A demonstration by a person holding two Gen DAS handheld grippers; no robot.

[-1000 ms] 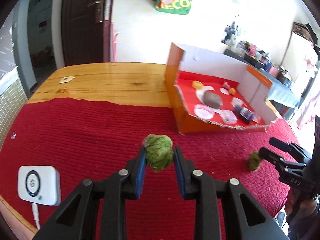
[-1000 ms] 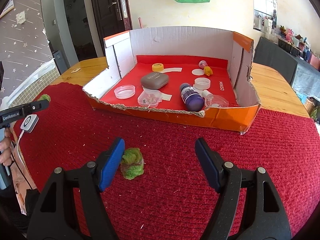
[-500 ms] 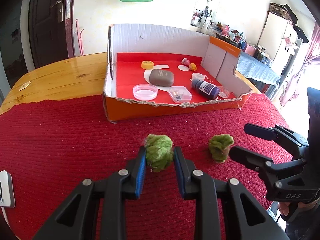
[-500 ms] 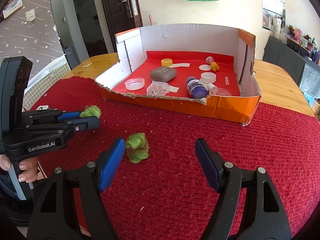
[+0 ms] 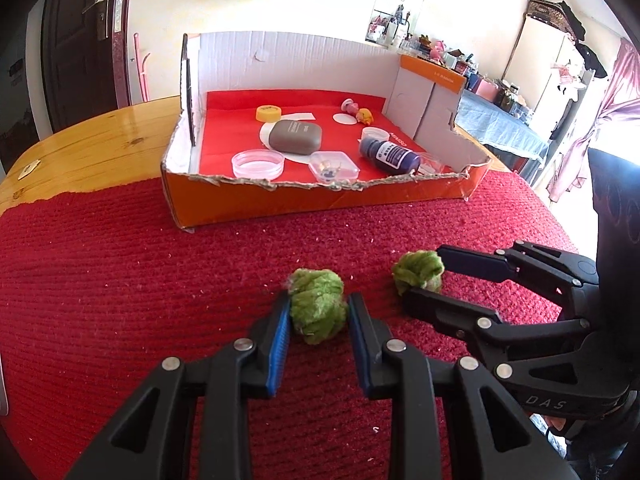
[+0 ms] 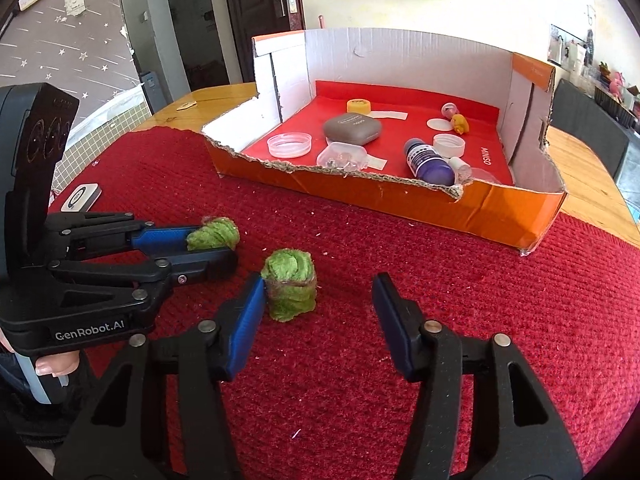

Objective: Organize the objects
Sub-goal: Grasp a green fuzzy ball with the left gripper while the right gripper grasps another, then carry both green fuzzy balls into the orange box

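A red knitted cloth (image 6: 440,320) covers the near part of a wooden table (image 5: 100,148). Two hand-held black claws with blue pads reach over it, side by side.

The left claw (image 5: 318,312) is pinching a fuzzy green ball (image 5: 318,310) tightly between its pads, the ball bulging out past the tips. From the right claw's camera, this ball (image 6: 214,234) and the left claw (image 6: 212,246) sit just to the left of the right claw's own tips, lifted slightly off the cloth.

The right claw (image 6: 318,302) is partly spread, its jaws having just been narrowing. A second green roll (image 6: 290,284) stands upright on the cloth between its pads, touching or almost touching the left pad, with a clear gap to the right pad. From the left claw's camera, this roll (image 5: 418,270) lies just right of the left claw's tips, between the right claw's (image 5: 424,272) fingers.

Beyond both claws, well apart from them, sits an orange cardboard box (image 6: 500,216) with a low torn front wall and a red floor. Inside lie a grey case (image 6: 352,128), a purple bottle (image 6: 428,162), a yellow cap (image 6: 359,105) and clear round lids (image 6: 290,145).

A small white device (image 6: 80,197) rests on the cloth beyond the left claw.
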